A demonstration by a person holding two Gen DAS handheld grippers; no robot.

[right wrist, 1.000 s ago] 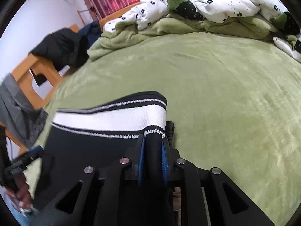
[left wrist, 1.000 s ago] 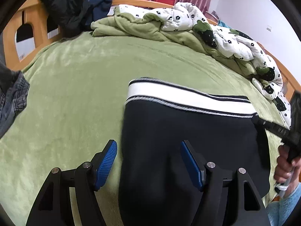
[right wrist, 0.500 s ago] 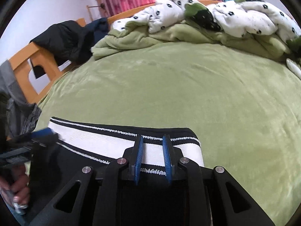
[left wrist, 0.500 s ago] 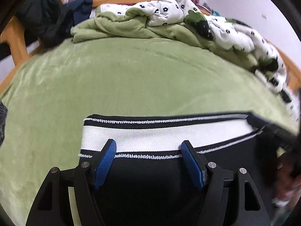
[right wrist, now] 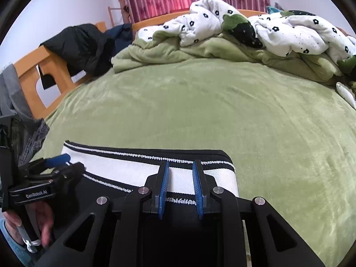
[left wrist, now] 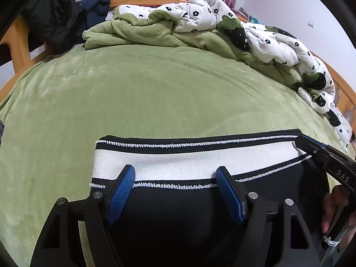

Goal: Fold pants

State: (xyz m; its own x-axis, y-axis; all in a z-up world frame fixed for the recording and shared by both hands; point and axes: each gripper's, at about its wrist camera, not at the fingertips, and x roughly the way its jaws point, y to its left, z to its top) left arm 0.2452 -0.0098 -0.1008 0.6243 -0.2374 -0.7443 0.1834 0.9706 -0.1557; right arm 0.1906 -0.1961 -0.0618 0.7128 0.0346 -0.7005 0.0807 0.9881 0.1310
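Note:
Black pants with a white, black-edged waistband [left wrist: 178,162] lie flat on the green bed cover [left wrist: 155,89], waistband away from me. My left gripper [left wrist: 174,170] hovers over the waistband's left part. Its jaws are opening, and the blue pads [left wrist: 121,191] stand wide apart without pressing the cloth. In the right wrist view the left gripper [right wrist: 66,163] shows at the left. My right gripper [right wrist: 180,163] is nearly shut on the waistband [right wrist: 124,169] near its right end, and its tip [left wrist: 304,139] shows in the left wrist view. The pant legs are hidden below both grippers.
A crumpled white flowered quilt [left wrist: 222,20] and a green blanket [right wrist: 155,53] are heaped along the far side. Dark jackets [left wrist: 55,15] hang on the wooden bed frame [right wrist: 29,66]. A grey garment [right wrist: 13,93] is at the left edge. A person's hands [left wrist: 333,207] hold the gripper handles.
The waistband has swung round and now lies level across both views. My left gripper has come over its left part. My right gripper stayed clamped and brought its end down flat.

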